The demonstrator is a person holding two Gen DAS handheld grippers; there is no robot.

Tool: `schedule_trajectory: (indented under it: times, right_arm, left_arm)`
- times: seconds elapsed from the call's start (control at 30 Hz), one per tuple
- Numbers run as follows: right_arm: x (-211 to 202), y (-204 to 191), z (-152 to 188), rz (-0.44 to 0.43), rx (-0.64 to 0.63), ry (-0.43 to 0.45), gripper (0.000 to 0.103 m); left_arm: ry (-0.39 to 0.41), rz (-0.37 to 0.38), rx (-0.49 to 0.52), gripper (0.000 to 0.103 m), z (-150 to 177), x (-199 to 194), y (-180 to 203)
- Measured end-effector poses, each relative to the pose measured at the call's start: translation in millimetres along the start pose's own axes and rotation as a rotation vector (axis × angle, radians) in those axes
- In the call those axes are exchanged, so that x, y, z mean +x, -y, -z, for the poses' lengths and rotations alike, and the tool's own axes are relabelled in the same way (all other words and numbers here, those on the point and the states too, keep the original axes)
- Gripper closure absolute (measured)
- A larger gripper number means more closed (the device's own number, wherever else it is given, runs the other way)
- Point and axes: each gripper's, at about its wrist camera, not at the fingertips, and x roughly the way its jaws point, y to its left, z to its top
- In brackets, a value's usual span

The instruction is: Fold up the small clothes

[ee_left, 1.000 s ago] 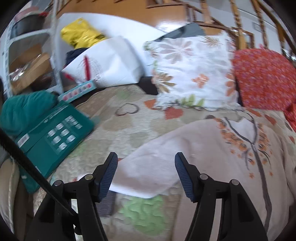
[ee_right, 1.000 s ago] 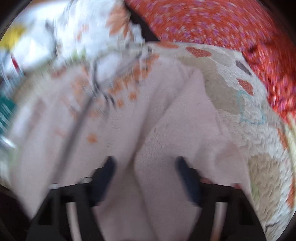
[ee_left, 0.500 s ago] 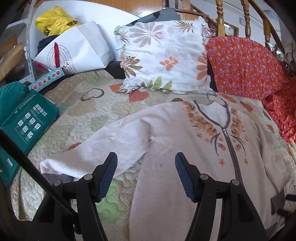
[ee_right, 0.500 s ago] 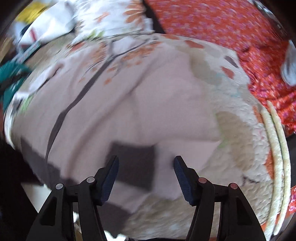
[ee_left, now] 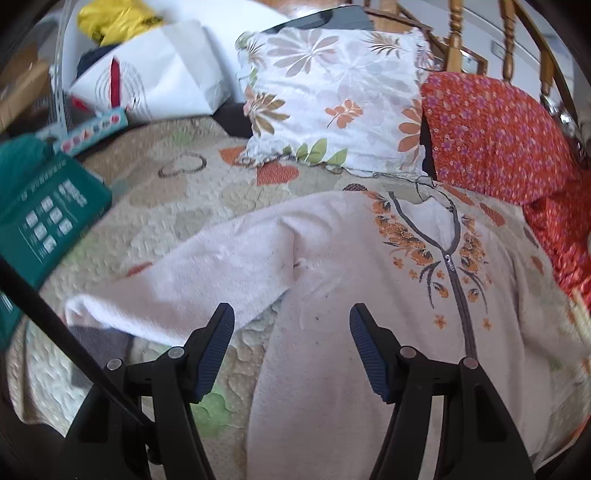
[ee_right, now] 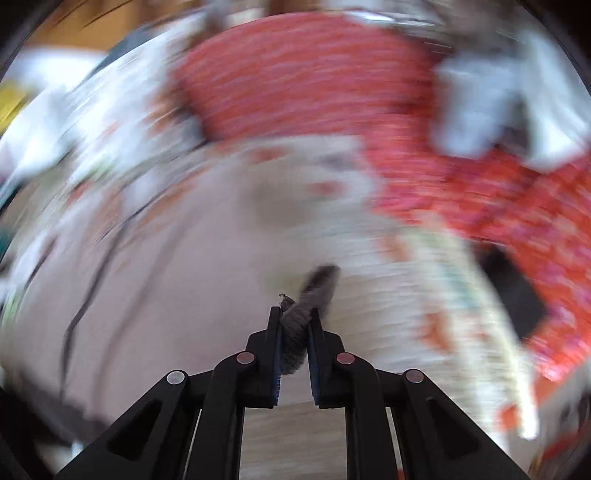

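A pale pink zip-up top [ee_left: 369, 266] with orange flower embroidery lies flat on the quilted bedspread [ee_left: 177, 206], its sleeve [ee_left: 192, 288] stretched to the left. My left gripper [ee_left: 291, 332] is open and empty, above the seam between sleeve and body. In the blurred right wrist view, my right gripper [ee_right: 295, 321] is shut on the top's dark grey cuff [ee_right: 314, 291], with the pink top [ee_right: 166, 295] spread to the left below it.
A white floral pillow [ee_left: 340, 99] and a red floral cushion [ee_left: 495, 133] lie at the head of the bed. A green box [ee_left: 48, 221], a white paper bag [ee_left: 155, 74] and a yellow bag [ee_left: 114, 18] sit at left. Wooden rails [ee_left: 454, 37] stand behind.
My right gripper has closed on the dark grey cuff and is swinging fast, blurring its view. My left gripper stayed open and shifted slightly over the top.
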Motion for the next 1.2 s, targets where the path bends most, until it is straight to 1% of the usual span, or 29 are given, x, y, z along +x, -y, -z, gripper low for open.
schedule_trajectory:
  times: [0.03,0.07,0.1,0.17,0.23,0.27,0.33,0.37,0.43,0.53,0.6,0.7,0.73,0.8,0.87,0.9,0.93,0.97,1.0,1.03,1.07,1.1,1.13,1.2]
  right_arm:
    - [-1.8,28.8,-7.0,0.060,0.057,0.011,0.091]
    - [-3.2,59.4,-15.2,0.146,0.105,0.029,0.091]
    - [-2.6,81.7,-21.5,0.213,0.136,0.041,0.091]
    - [-2.0,125.7,-31.2,0.312,0.208,0.052,0.091]
    - [0.5,155.2,-37.1,0.335,0.275,0.045,0.091]
    - [2.9,167.8,-37.3,0.323,0.316,0.031,0.091]
    - [2.5,181.0,-35.5,0.301,0.355,0.023,0.091]
    - [1.4,183.0,-35.6,0.286,0.360,0.023,0.091]
    - [13.6,171.5,-41.6,0.263,0.345,0.003,0.091]
    - [32.4,136.0,-51.9,0.181,0.305,-0.024,0.091]
    - [41.9,103.9,-64.8,0.099,0.277,-0.030,0.091]
    - [53.3,47.4,-85.8,-0.051,0.248,-0.043,0.091]
    - [57.6,24.5,-93.4,-0.097,0.231,-0.046,0.091]
    - [66.8,-27.8,-106.2,-0.194,0.195,-0.054,0.091]
    - [75.6,-86.6,-115.7,-0.297,0.156,-0.073,0.091]
    - [79.9,-111.9,-118.2,-0.338,0.138,-0.082,0.091]
    - [85.6,-150.5,-120.1,-0.401,0.112,-0.096,0.091]
    - [90.5,-181.6,-120.7,-0.446,0.090,-0.109,0.091]
    - [90.5,-201.6,-118.5,-0.473,0.073,-0.117,0.091]
    - [93.7,-229.9,-115.7,-0.511,0.047,-0.131,0.091]
    - [98.1,-262.6,-112.2,-0.551,0.018,-0.150,0.091]
    - [102.7,-294.5,-107.3,-0.590,-0.010,-0.170,0.091]
    - [103.9,-313.0,-103.2,-0.611,-0.026,-0.182,0.091]
    - [112.2,-368.0,-89.2,-0.664,-0.076,-0.219,0.091]
  left_arm:
    - [-0.010,0.013,-0.019,0.039,-1.2,1.8,-2.1]
    - [-0.019,0.025,-0.039,0.039,-2.0,3.6,-3.8]
    - [-0.026,0.032,-0.055,0.039,-2.7,5.1,-4.4]
    - [-0.032,0.044,-0.074,0.039,-3.1,6.7,-4.1]
    - [-0.029,0.042,-0.072,0.039,-3.2,6.9,-2.1]
    - [-0.026,0.037,-0.065,0.039,-3.0,6.9,-0.6]
    - [-0.022,0.030,-0.054,0.039,-2.3,6.7,1.2]
    - [-0.023,0.027,-0.048,0.039,-2.4,7.1,1.4]
    - [-0.027,0.026,-0.046,0.039,-2.4,8.7,0.4]
    - [-0.043,0.038,-0.053,0.039,-7.6,13.3,-2.1]
    - [-0.050,0.050,-0.042,0.039,-18.4,14.9,-4.6]
    - [-0.014,0.025,-0.011,0.039,-42.8,6.8,-13.0]
    - [-0.001,0.013,-0.011,0.036,-50.6,3.5,-17.7]
    - [0.035,-0.013,-0.039,0.031,-67.9,-3.9,-33.7]
    - [0.074,-0.036,-0.060,0.030,-76.5,-9.3,-46.7]
    - [0.108,-0.067,-0.074,0.030,-79.1,-12.9,-57.5]
    - [0.127,-0.085,-0.086,0.027,-78.9,-14.0,-63.9]
    - [0.147,-0.108,-0.104,0.026,-77.0,-14.1,-72.6]
    - [0.153,-0.135,-0.122,0.026,-74.1,-11.6,-80.9]
    - [0.130,-0.157,-0.137,0.026,-72.0,-7.4,-88.0]
    - [0.095,-0.161,-0.152,0.026,-71.7,-3.2,-94.9]
    - [0.084,-0.142,-0.172,0.026,-72.3,-1.6,-101.6]
    - [0.092,-0.125,-0.200,0.026,-72.9,-2.6,-108.8]
    - [0.112,-0.139,-0.216,0.026,-73.6,-5.4,-115.4]
